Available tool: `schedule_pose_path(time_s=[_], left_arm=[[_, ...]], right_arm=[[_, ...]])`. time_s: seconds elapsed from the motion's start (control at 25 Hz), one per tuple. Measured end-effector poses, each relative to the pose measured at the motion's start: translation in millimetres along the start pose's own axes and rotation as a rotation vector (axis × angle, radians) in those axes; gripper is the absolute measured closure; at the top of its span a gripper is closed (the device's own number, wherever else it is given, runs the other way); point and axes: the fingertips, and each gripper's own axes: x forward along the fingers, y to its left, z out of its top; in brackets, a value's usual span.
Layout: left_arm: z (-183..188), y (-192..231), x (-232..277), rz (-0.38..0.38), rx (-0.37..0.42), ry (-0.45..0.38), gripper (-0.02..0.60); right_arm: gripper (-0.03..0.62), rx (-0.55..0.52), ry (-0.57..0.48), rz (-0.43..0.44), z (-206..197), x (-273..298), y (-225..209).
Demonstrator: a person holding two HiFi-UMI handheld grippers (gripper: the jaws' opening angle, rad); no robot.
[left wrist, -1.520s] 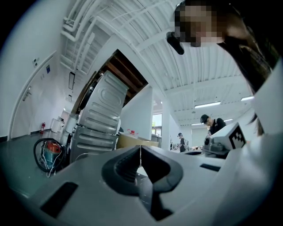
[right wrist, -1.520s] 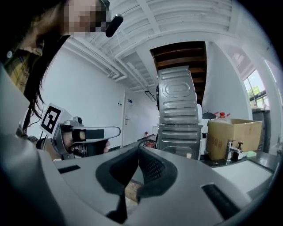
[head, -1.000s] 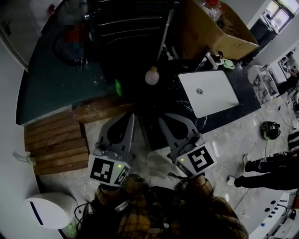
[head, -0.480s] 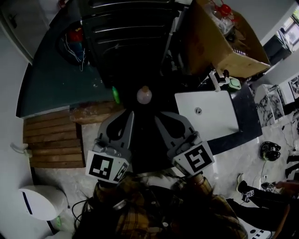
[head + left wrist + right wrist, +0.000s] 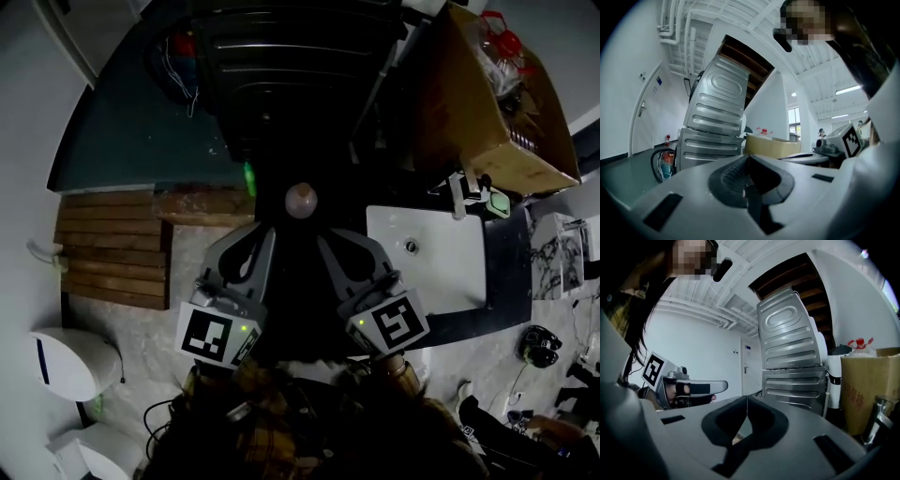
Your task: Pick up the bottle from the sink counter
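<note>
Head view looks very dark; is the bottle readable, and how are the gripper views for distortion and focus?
Head view: underexposed, near black around the bottle, which shows only as a pale blob; the white sink is bright. Left gripper view and right gripper view: well lit, strong fisheye bending, close foreground soft.

Workshop-like space: sink counter (image 5: 507,272), cardboard box (image 5: 469,103), ribbed metal cabinet (image 5: 717,112), exposed ceiling pipes (image 5: 675,23).

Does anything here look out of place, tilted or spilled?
The upper ribbed metal casing seems to lean askew on the lower casing, though the wide lens may bend it. The bottle stands upright on the dark counter; no spill shows.
</note>
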Motion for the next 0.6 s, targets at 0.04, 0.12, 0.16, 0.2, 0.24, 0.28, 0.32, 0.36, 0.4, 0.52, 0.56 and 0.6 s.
schedule_pose_path(time_s=[0.04,0.12,0.16,0.2,0.24,0.28,0.32,0.36,0.4,0.52,0.56,0.6], left_arm=[[0,0,1,0.002,0.001,0.004,0.56],[0,2,3,0.001,0.005,0.009,0.561],[0,4,4,-0.001,0.005,0.011,0.56],[-2,6,5,-0.004,0.001,0.015,0.56],[-3,8,6,-0.007,-0.002,0.02,0.56],[-4,10,7,-0.011,-0.002,0.024,0.56],[-5,11,9,-0.016,-0.002,0.027,0.56],[-6,12,11,-0.021,-0.001,0.029,0.56],[-6,13,12,-0.027,-0.002,0.03,0.56],[-10,14,12,-0.044,-0.009,0.035,0.56],[-11,16,12,-0.049,-0.009,0.037,0.56],[-12,17,12,-0.054,-0.009,0.038,0.56]], right_arm=[[0.577,0.006,0.003,0.003,-2,2,-2],[0.577,0.013,-0.013,0.001,-1,5,-6],[0.577,0.014,-0.023,-0.003,0,7,-7],[0.577,0.014,-0.019,-0.007,-1,8,-8],[0.577,0.012,-0.006,-0.013,-2,9,-9],[0.577,0.009,0.005,-0.019,-3,11,-9],[0.577,0.007,0.011,-0.025,-3,12,-10],[0.577,0.005,0.014,-0.03,-3,14,-11],[0.577,0.003,0.016,-0.035,-3,16,-12],[0.577,-0.013,0.02,-0.045,-3,21,-12],[0.577,-0.018,0.023,-0.051,-3,22,-12],[0.577,-0.021,0.025,-0.057,-4,24,-13]])
